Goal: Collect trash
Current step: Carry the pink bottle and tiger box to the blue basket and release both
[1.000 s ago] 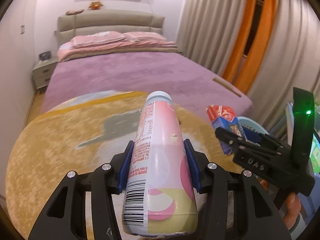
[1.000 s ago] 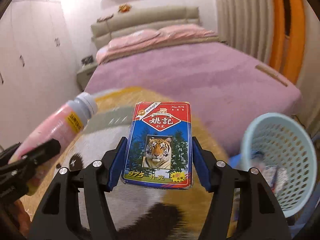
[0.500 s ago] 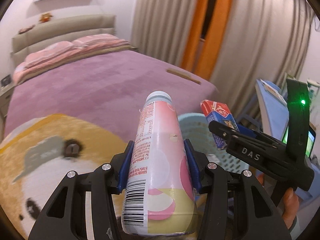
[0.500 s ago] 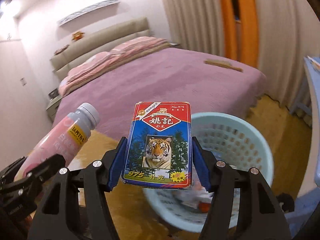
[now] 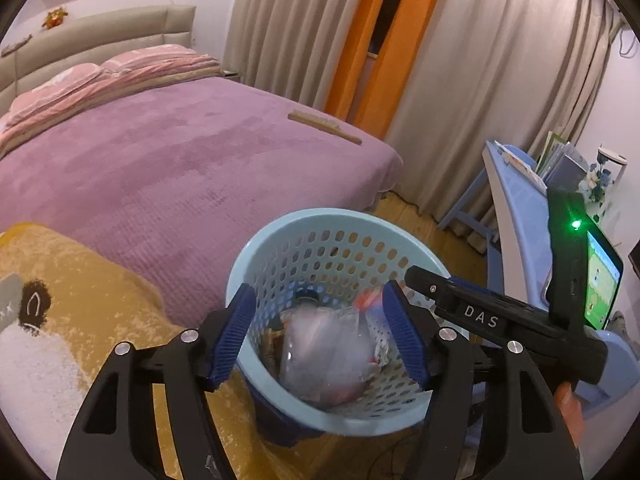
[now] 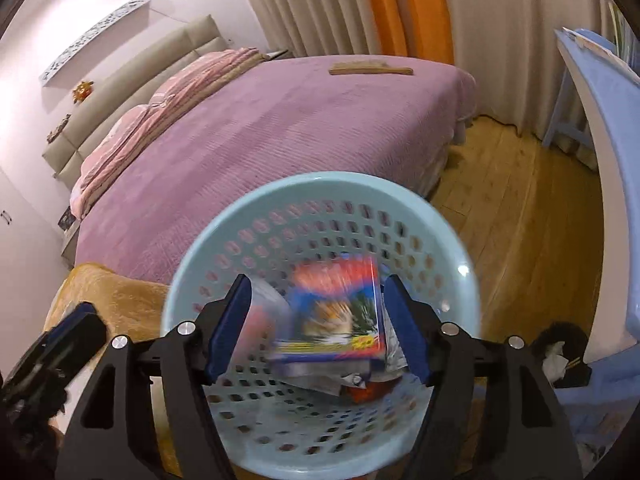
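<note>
A light blue perforated basket stands on the floor by the bed; it also shows in the right wrist view. My left gripper is open and empty above it. A blurred pink bottle drops among the trash inside. My right gripper is open over the basket. The tiger card box, blurred, falls between its fingers into the basket. The right gripper's body reaches in from the right in the left wrist view.
A purple bed with a wooden brush on it lies behind. A yellow plush blanket is at left. A blue desk and chair stand at right, over a wooden floor.
Both grippers moved over the basket and opened. The pink bottle left the left gripper and the card box left the right gripper; both are dropping into the basket.
</note>
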Action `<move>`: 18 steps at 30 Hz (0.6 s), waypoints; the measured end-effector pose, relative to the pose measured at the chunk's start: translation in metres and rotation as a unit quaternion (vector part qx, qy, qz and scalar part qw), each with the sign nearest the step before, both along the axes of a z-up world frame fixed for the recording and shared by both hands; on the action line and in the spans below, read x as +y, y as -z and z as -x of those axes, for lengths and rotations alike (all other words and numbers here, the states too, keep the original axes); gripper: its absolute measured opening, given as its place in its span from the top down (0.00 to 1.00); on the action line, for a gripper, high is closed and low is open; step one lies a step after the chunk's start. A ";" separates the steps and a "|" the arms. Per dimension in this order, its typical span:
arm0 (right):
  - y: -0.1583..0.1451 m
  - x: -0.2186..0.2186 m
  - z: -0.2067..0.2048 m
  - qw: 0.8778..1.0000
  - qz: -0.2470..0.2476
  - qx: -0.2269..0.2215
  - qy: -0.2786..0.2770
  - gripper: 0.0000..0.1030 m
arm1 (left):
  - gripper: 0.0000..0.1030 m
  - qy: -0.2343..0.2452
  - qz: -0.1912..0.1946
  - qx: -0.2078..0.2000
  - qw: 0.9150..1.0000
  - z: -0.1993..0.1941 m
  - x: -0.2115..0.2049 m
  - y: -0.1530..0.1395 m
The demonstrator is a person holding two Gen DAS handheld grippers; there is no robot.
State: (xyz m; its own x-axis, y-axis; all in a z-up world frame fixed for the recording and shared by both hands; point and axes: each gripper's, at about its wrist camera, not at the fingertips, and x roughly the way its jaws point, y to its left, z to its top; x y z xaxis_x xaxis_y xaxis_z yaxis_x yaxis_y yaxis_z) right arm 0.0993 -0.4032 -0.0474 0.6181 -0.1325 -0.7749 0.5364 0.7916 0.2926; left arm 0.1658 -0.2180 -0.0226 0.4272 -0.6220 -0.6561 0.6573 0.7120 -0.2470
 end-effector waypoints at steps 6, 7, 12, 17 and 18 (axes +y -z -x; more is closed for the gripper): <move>-0.004 0.015 0.009 1.000 0.011 0.000 -0.021 0.37 | 0.23 -0.022 0.002 -0.026 0.999 0.017 0.020 -0.003; -0.005 0.021 0.010 0.999 0.015 0.000 -0.028 0.37 | 0.20 -0.028 0.003 -0.031 0.999 0.022 0.027 -0.004; -0.017 0.053 0.016 0.997 0.037 -0.008 -0.072 0.36 | 0.15 -0.063 -0.007 -0.060 0.996 0.041 0.059 -0.009; -0.034 0.099 0.028 0.990 0.078 -0.035 -0.110 0.30 | 0.13 -0.112 -0.013 -0.084 0.990 0.061 0.098 -0.014; -0.036 0.106 0.030 0.989 0.085 -0.040 -0.115 0.30 | 0.13 -0.123 -0.010 -0.088 0.988 0.065 0.106 -0.015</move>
